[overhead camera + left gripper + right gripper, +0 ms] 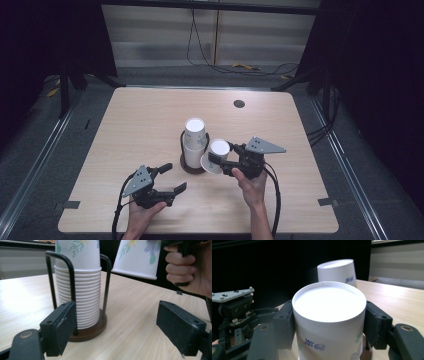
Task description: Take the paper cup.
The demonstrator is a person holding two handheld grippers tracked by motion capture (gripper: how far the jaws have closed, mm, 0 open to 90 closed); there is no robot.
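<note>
The right claw (219, 161) is clamped on a single paper cup (215, 155), held upside down with its flat base up and tilted, one jaw pressing on each side of its wall. Just to the left of that claw a stack of upside-down cups (194, 140) stands in a black wire holder (72, 285) on a round brown base (88, 332) on the counter (135, 125). The left claw (172, 177) sits low near the counter's front edge with its jaws spread wide and nothing between them, the stack just ahead of it.

The cup stack (194, 141) stands mid-table (140, 120), a single cup (216, 155) just right.
</note>
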